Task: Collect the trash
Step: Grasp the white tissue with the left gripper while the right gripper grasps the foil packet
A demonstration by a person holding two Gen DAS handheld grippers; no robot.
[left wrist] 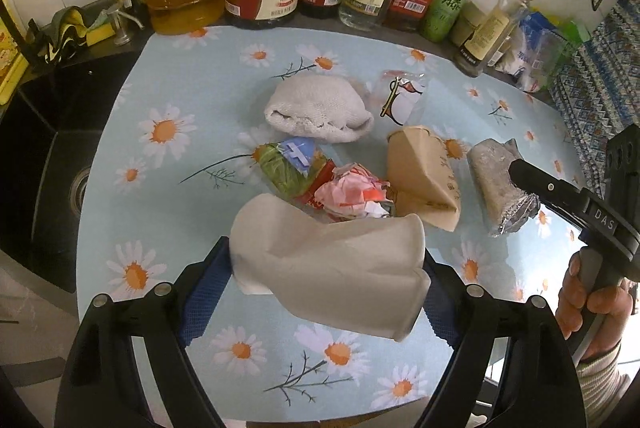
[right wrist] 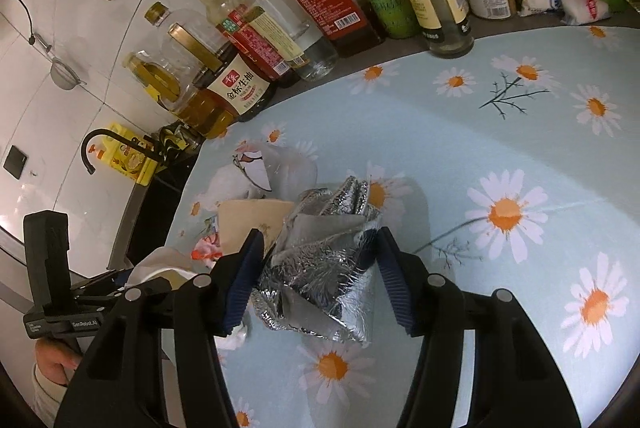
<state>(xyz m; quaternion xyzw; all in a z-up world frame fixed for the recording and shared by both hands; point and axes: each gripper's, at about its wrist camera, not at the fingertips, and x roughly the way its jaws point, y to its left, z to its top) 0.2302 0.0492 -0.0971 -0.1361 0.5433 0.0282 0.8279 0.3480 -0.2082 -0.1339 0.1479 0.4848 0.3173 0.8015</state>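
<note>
Trash lies clustered mid-cloth (left wrist: 192, 76). A crushed white cup (left wrist: 332, 268) is clamped across its body by the left gripper (left wrist: 326, 292); crumpled foil (right wrist: 320, 256) sits between the right gripper's (right wrist: 316, 260) pads, apparently pinched. Both are judged light, soft and easily deformed. Remaining wrappers (left wrist: 352, 196) should be taken at their bulkiest folds.

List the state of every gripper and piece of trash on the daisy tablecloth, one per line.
Left gripper: shut on crushed white paper cup.
Right gripper: shut on crumpled silver foil wrapper.
Brown paper cup: flattened, lying down.
Red-and-white wrapper: balled up.
White knitted cloth: bunched.
Green snack packet: crumpled.
</note>
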